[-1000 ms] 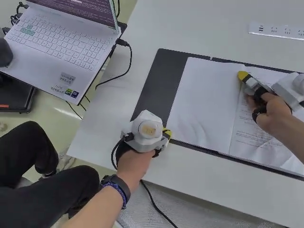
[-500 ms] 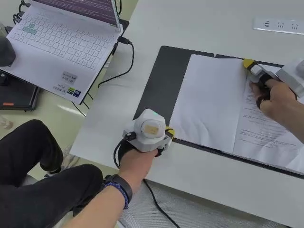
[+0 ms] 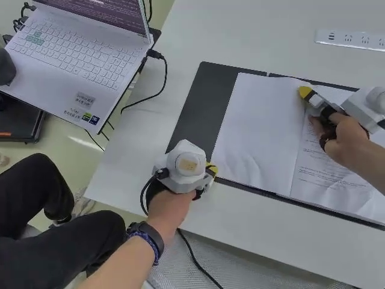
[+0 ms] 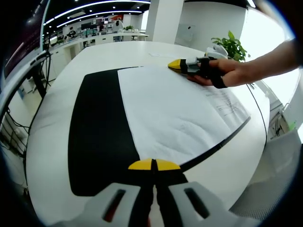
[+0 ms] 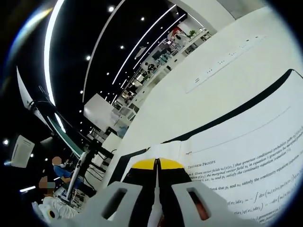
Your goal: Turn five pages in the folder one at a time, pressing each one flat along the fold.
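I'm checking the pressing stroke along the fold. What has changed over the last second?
The right gripper, jaws shut, slid along the fold toward the far edge of the folder, then came back a little, ending close to where it began. Nothing was taken hold of or let go. The left gripper stayed shut at the folder's near edge, and the turned page stayed flat.

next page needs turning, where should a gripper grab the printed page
Probably its free outer edge, near a corner, coming from the right. The printed page lies flat and is bound at the fold, so only that edge lifts.
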Demonstrator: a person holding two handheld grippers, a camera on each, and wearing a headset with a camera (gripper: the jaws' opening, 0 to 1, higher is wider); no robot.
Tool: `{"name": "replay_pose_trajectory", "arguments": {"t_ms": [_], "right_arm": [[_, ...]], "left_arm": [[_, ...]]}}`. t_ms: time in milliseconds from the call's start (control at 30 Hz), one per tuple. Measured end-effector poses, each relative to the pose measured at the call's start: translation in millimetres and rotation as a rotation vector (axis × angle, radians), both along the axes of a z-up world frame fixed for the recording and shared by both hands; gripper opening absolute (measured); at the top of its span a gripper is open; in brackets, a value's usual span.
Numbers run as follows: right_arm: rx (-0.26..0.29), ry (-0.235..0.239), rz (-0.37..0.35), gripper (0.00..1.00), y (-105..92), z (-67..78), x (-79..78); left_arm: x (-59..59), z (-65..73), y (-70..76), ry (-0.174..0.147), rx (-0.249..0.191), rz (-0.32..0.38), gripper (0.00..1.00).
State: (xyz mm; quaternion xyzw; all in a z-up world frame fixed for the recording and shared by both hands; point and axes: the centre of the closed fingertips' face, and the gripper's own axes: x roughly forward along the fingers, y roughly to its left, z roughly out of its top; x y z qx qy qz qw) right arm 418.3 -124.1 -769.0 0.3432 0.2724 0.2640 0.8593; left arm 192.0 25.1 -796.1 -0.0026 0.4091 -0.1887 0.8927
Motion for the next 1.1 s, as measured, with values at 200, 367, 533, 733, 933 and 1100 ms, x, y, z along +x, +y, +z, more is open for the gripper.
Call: {"name": "replay_pose_trajectory", "arguments": {"t_ms": [200, 367, 533, 733, 933, 1100], "right_arm": [[-0.025, -0.002, 0.045, 0.00, 6.7, 7.0, -25.7], [-0.038, -0.015, 0.069, 0.00, 12.2, 14.7, -50.2], [-0.031, -0.012, 0.087, 0.00, 7.2, 9.6, -62.2], [-0.015, -0.006, 0.082, 0.00, 6.3, 9.1, -90.7], [0.000, 0.007, 0.087, 0.00, 6.8, 9.9, -109.1], [-0.018, 0.009, 0.133, 0.00, 10.3, 7.6, -132.2]], "left_arm": [[-0.3, 0.0, 0.2, -0.002, -0.008, 0.013, 0.00], [0.1, -0.7, -0.1, 0.000, 0.001, 0.004, 0.00], [0.4, -1.4, -0.2, 0.000, 0.001, 0.004, 0.00], [-0.6, 0.0, -1.0, -0.010, 0.013, -0.005, 0.00], [-1.1, 0.8, -1.4, -0.017, 0.023, -0.023, 0.00], [-1.5, 1.2, -2.1, -0.018, 0.013, -0.022, 0.00]]}}
